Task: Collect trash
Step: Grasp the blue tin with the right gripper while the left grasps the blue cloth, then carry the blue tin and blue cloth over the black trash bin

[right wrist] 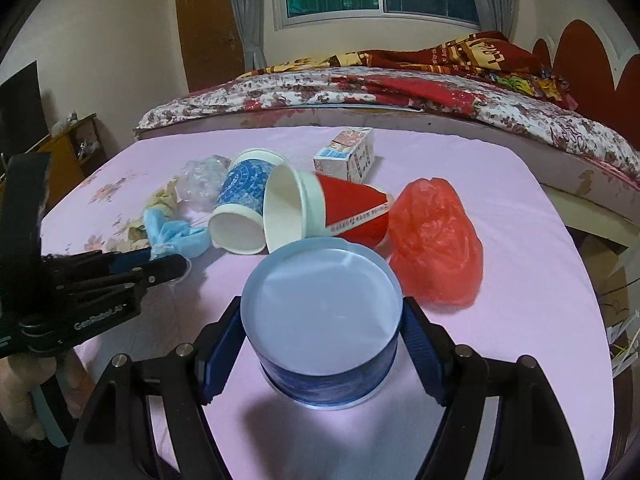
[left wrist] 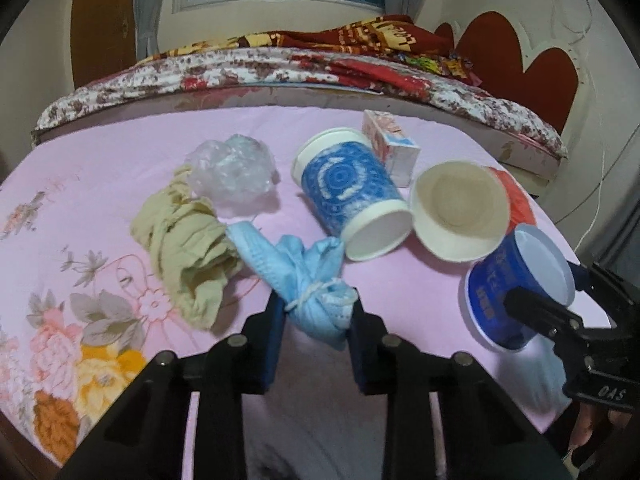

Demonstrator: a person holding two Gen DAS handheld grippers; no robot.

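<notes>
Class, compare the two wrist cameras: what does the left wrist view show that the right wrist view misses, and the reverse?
Left only: the beige cloth seen whole, and the left tongs shut on the blue mask. Right only: the red bag, the red cup's whole side, and the right tongs gripping the blue tub. Both: patterned blue cup, carton, clear plastic, pink sheet.

red bag [left wrist: 520, 200]: mostly hidden behind cup [left wrist: 460, 210] | carton [left wrist: 394, 150] print: perhaps unreadable
</notes>
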